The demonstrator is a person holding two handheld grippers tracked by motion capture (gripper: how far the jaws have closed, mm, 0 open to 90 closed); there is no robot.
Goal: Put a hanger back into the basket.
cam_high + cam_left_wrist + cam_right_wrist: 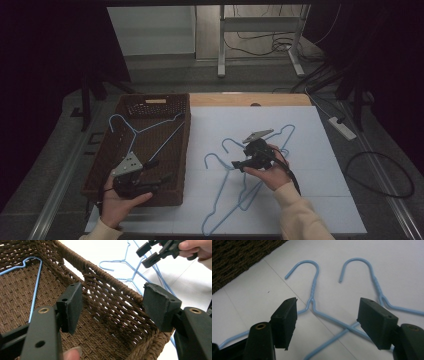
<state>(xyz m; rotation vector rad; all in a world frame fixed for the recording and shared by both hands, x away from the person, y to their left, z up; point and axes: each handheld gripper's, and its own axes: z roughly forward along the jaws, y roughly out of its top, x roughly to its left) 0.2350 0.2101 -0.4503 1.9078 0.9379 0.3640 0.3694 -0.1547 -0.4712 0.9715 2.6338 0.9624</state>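
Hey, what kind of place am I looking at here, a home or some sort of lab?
Most likely a lab or recording workspace, not a home: dark curtains ring the table, loose cables and a power strip lie on the floor, and a bare metal stand rises behind. Blue wire hangers and a wicker basket look like test props.

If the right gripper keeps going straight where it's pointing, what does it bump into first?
Probably the blue hanger lying on the white table. The right gripper is open and aimed down at the hanger's neck, though how near it is can't be told.
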